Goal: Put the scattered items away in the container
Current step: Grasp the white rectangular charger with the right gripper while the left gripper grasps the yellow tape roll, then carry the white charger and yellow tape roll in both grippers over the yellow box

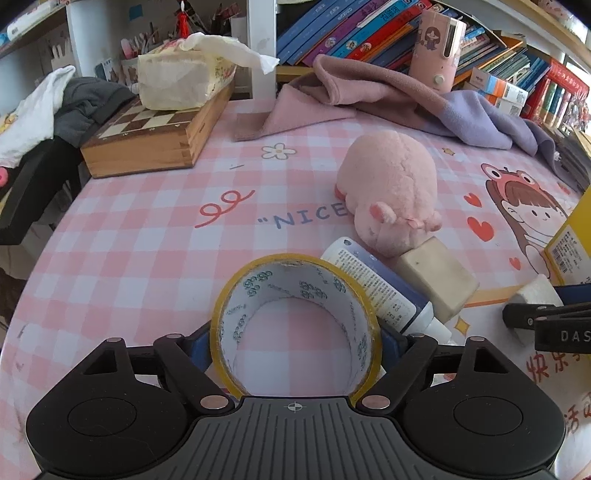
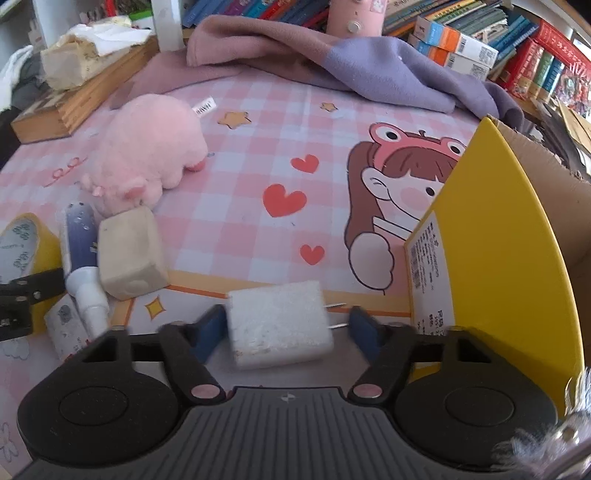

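Observation:
A yellow tape roll (image 1: 295,295) stands on edge on the pink checked tablecloth (image 1: 147,240). My left gripper (image 1: 295,343) is shut on it, a blue pad against each side. In the right wrist view a white charger plug (image 2: 277,328) lies between the fingers of my right gripper (image 2: 286,328). The left pad is at its side; the right pad stands just clear of its prongs, so this gripper is open. The yellow cardboard box (image 2: 498,240) stands open just to the right. A pink plush pig (image 1: 391,192), a white and blue tube (image 1: 380,284) and a beige block (image 1: 436,280) lie together.
A purple and pink blanket (image 1: 388,96) lies at the back, before rows of books (image 1: 354,33). A wooden chess box (image 1: 147,140) with a tissue pack (image 1: 177,81) on it stands back left. A small white carton (image 2: 62,325) lies by the tube.

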{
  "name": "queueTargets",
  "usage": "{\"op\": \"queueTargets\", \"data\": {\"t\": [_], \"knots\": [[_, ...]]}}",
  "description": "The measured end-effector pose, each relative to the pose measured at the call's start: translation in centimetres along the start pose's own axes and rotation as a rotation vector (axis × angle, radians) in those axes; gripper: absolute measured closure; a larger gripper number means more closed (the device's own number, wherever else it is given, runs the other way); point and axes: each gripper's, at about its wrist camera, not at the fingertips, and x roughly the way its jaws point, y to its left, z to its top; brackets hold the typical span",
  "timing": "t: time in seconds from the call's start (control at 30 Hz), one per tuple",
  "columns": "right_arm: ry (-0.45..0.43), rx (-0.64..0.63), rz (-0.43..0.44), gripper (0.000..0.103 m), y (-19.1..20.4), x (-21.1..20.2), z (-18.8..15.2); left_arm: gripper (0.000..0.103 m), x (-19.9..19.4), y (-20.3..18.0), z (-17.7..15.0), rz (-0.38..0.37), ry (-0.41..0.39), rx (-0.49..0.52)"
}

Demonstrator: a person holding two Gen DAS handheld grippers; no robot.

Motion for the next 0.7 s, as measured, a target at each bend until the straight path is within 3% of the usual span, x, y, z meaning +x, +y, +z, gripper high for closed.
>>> {"op": "queueTargets", "data": {"t": [0.2, 0.7], "knots": [[-0.039, -0.058, 0.039, 0.039, 1.0, -1.4, -0.4, 0.019, -2.0, 0.0, 0.2, -0.004, -0.071, -0.022], [-0.154, -0.062, 0.086, 0.038, 1.6, -6.5, -1.8, 0.019, -7.6, -0.3, -1.3, -0.02, -0.132, -0.038]]}}
